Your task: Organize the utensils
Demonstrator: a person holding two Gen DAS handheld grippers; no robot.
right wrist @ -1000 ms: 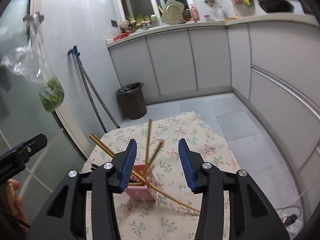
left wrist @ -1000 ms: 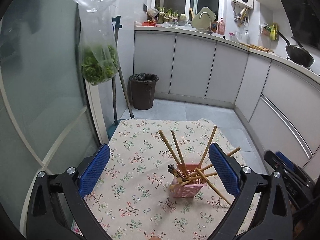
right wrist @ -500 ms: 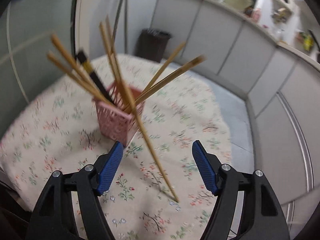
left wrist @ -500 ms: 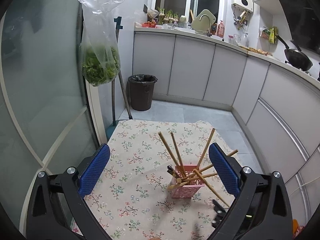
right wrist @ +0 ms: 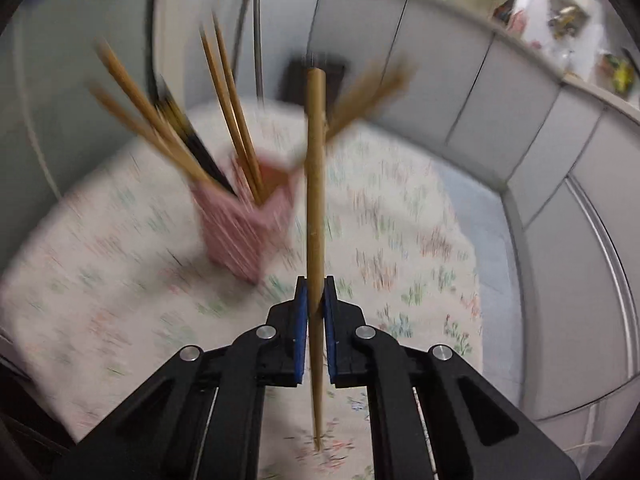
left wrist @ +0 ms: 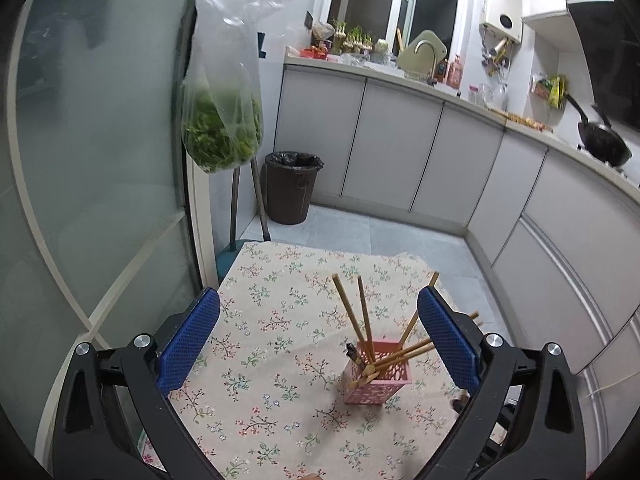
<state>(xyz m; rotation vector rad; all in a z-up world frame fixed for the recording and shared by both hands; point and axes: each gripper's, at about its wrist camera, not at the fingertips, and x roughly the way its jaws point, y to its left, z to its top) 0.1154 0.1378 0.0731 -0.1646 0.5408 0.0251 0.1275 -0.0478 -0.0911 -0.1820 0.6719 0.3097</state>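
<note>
- Right gripper (right wrist: 315, 300): nearest the lens in the right wrist view, its jaws have just closed and now clamp one wooden chopstick (right wrist: 315, 208) between the blue pads (right wrist: 301, 320).
- The clamped chopstick runs along the gripper's midline; its thin tip lies near, below the pads, over the floral tablecloth (right wrist: 400, 248), and its thick end points far, up past the holder.
- Pink utensil holder (right wrist: 244, 228): just left of and beyond the right gripper's tips, blurred, standing on the cloth with more wooden chopsticks (right wrist: 236, 120) fanning out of it.
- Left gripper (left wrist: 318, 328): jaws wide apart, nothing between them, hovering over the near part of the cloth.
- In the left wrist view the holder (left wrist: 376, 372) stands just inside the right-hand pad (left wrist: 446, 336), well apart from the left-hand one.
- Far: a dark bin (left wrist: 293, 186) on the floor by grey cabinets (left wrist: 392, 148); a clear bag of greens (left wrist: 220, 120) hangs at far left.
</note>
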